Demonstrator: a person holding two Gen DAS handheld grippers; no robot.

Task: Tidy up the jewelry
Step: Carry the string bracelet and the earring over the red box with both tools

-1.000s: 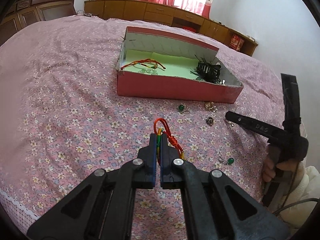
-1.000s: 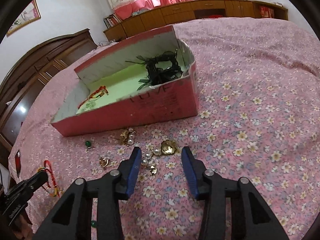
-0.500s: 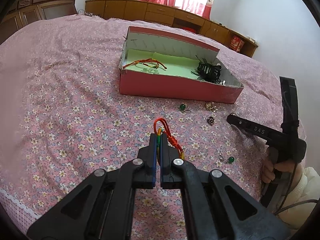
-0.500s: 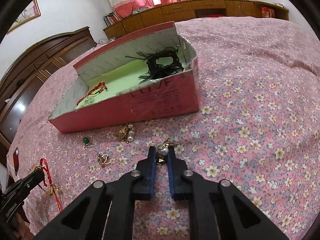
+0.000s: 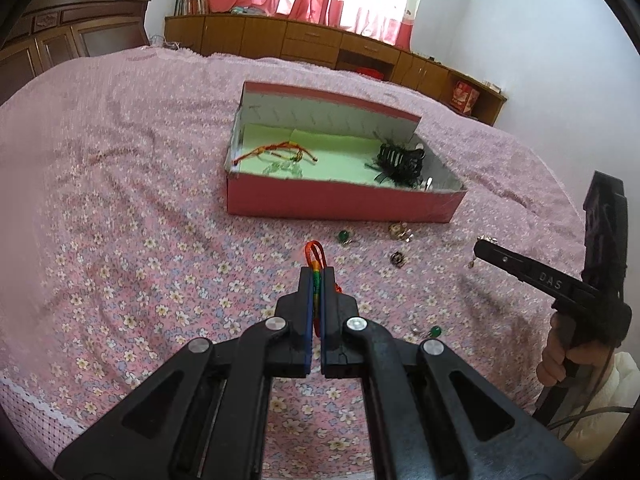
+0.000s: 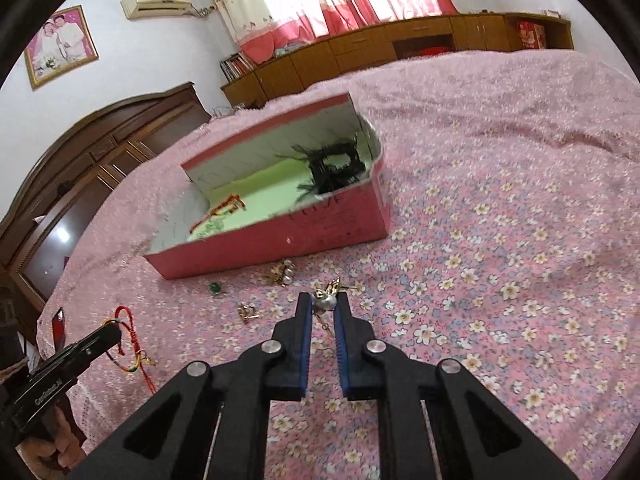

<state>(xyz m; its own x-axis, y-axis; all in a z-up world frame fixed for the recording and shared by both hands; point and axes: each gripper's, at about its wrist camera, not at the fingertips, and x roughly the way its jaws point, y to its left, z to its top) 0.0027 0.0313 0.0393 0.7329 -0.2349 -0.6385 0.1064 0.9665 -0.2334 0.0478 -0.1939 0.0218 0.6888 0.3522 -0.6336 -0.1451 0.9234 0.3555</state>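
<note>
While your right gripper (image 6: 324, 307) is clamped on a small pearl-and-gold earring (image 6: 325, 300), its blue pads pinch the pearl at the very tips, w/ a gold wing-shaped bit sticking up past them and a thin gold piece hanging down btwn the fingers; the earring looks lifted off the pink floral bedspread (image 6: 500, 240). Your left gripper (image 5: 317, 276) is closed tight on a red braided cord bracelet w/ green, yellow & orange wraps (image 5: 316, 264): the red loop pokes out beyond the tips, and in the right wrist view the rest of the cord dangles below the jaws toward the spread. Just ahead of the right gripper, loose on the bedspread: a pearl-and-gold cluster piece (image 6: 283, 274) close to the box's front wall, a small green bead earring (image 6: 215, 288) to its left, and a little gold piece (image 6: 249, 311) nearer you. From the left wrist view, another green bead earring (image 5: 435, 331) lies just right of the left fingers, and a small dark round piece (image 5: 397, 258) sits btwn the grippers. Beyond all that sits the open pink cardboard box w/ pale green lining (image 5: 340, 202), long side facing you. Inside, at the left end: another red cord bracelet (image 5: 276, 150) w/ some clear beads beside it; at the right end: a black hair claw clip w/ feathery trim (image 5: 400, 162). Your hand (image 5: 560, 354) on the right gripper's handle shows at the frame edge.
</note>
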